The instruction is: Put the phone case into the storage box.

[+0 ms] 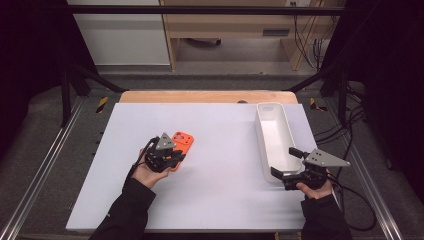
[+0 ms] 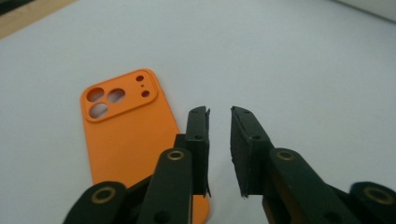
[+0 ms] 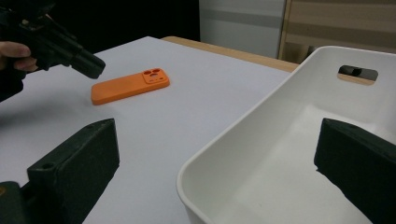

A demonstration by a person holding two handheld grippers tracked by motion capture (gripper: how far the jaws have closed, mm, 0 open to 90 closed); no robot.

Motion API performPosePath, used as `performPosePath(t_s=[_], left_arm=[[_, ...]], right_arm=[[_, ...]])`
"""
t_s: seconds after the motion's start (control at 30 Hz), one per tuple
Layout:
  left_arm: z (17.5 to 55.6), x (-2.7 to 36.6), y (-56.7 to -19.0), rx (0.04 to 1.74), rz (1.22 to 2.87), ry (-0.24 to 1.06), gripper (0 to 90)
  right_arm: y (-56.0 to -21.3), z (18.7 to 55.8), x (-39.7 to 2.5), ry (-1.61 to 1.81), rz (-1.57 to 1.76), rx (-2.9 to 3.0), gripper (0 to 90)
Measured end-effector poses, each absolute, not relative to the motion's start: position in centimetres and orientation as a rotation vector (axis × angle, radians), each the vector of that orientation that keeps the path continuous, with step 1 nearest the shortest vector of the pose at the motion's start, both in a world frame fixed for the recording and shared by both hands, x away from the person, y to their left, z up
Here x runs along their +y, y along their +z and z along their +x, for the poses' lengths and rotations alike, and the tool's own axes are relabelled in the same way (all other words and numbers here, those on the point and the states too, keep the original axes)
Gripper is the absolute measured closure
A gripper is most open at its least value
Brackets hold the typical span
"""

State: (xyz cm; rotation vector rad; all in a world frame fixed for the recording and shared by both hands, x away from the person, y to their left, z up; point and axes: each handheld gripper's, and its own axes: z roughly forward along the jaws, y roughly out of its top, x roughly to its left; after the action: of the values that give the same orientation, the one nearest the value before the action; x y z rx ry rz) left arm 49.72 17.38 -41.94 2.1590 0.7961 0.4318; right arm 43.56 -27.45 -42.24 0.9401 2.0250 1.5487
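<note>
Orange phone case (image 2: pixel 126 135) lies flat, left of surface centre: light, thin, flexy, so pinch a long edge. Left hand-held gripper (image 2: pixel 219 140) over its near end, slightly parted, empty. Right hand-held gripper (image 3: pixel 215 154) wide open astride white bin (image 3: pixel 280 154) near rim.

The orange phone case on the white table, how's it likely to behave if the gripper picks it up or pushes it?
The orange phone case looks thin and hollow, so probably light. Lying flat on the smooth white table, it would likely slide rather than roll or tip. The left gripper, jaws slightly apart above it, may need an edge grip, and the case could flex somewhat.
</note>
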Motion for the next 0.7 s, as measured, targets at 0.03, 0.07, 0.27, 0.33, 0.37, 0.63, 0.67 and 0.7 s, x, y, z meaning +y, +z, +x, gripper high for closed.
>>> performPosePath(t_s=[0.03,0.07,0.27,0.33,0.37,0.63,0.67,0.7], left_arm=[[49.7,17.5,-41.8,0.795,2.146,0.436,70.1],[49.6,17.6,-41.6,0.795,2.133,0.442,67.8],[49.2,18.0,-40.5,0.789,2.077,0.502,49.2],[49.1,18.1,-40.1,0.798,2.062,0.503,43.5],[49.1,18.2,-40.0,0.804,2.054,0.510,40.1],[48.9,19.3,-38.6,0.831,1.974,0.565,16.3],[48.9,19.5,-38.4,0.839,1.961,0.561,13.6],[48.9,19.6,-38.3,0.844,1.955,0.555,11.6]], right_arm=[[-42.2,43.6,-27.5,1.552,0.939,2.024,0.5],[-42.2,43.6,-27.5,1.552,0.939,2.024,0.5],[-42.2,43.6,-27.5,1.550,0.938,2.024,0.4],[-42.2,43.5,-27.5,1.550,0.936,2.022,0.4],[-42.2,43.6,-27.5,1.550,0.934,2.021,0.4],[-42.2,43.5,-27.6,1.552,0.935,2.020,0.4],[-42.2,43.5,-27.6,1.552,0.934,2.019,0.4],[-42.1,43.5,-27.6,1.551,0.936,2.019,0.4]])
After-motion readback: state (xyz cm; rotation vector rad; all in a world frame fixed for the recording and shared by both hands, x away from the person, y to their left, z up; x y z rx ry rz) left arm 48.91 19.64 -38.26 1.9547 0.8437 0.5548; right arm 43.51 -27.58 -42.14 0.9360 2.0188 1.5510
